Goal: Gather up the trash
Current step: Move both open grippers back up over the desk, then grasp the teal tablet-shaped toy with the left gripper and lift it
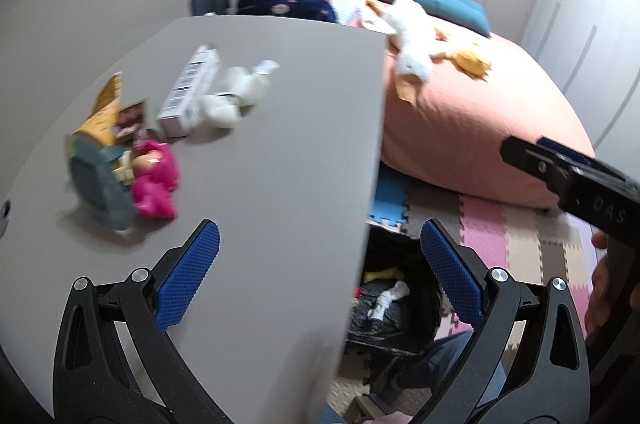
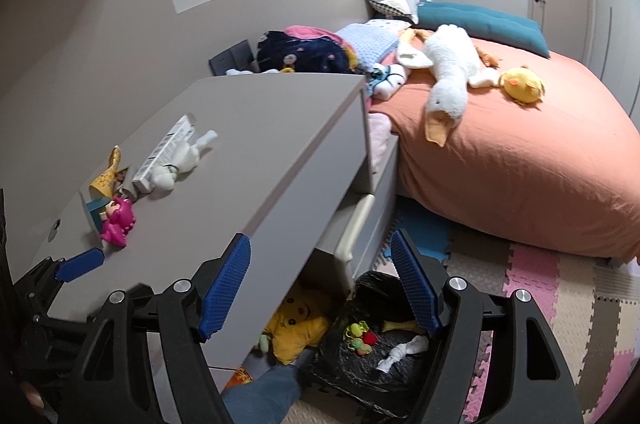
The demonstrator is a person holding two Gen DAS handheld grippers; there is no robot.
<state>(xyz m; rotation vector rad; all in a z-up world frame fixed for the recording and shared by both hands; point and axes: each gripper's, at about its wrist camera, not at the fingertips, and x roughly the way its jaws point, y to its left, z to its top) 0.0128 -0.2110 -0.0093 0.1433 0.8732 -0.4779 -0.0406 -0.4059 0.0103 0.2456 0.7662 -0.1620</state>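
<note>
Two grippers with blue ribbed pads hang over the near edge of a grey desk point(image 1: 260, 127), both spread wide and holding nothing. From the left wrist view, the left gripper point(image 1: 320, 256) straddles the desk's right edge: one pad sits over the desktop, the other over the floor beside it. The trash lies well ahead of its fingers, to their left, in a cluster on the desktop: a crumpled white tissue point(image 1: 236, 95) touching a white barcoded box point(image 1: 190, 89), and nearer, a yellow wrapper point(image 1: 102, 111) beside a pink toy point(image 1: 156, 179) and a grey-blue item point(image 1: 96, 183), all blurred. From the right wrist view, the right gripper point(image 2: 320, 288) is open over the desk's front corner, with the same cluster far off to the upper left of its fingers: tissue point(image 2: 180, 159), box point(image 2: 166, 147), wrapper point(image 2: 106, 175). Directly below and between its pads, a black trash bag point(image 2: 360, 356) stands open on the floor against the desk, already holding a twisted white tissue and small coloured scraps. A yellow plush point(image 2: 296, 328) lies under the desk next to the bag. An orange bed point(image 2: 520, 163) with a white goose toy point(image 2: 448, 71) fills the right side, above a foam puzzle mat point(image 2: 560, 296)
</note>
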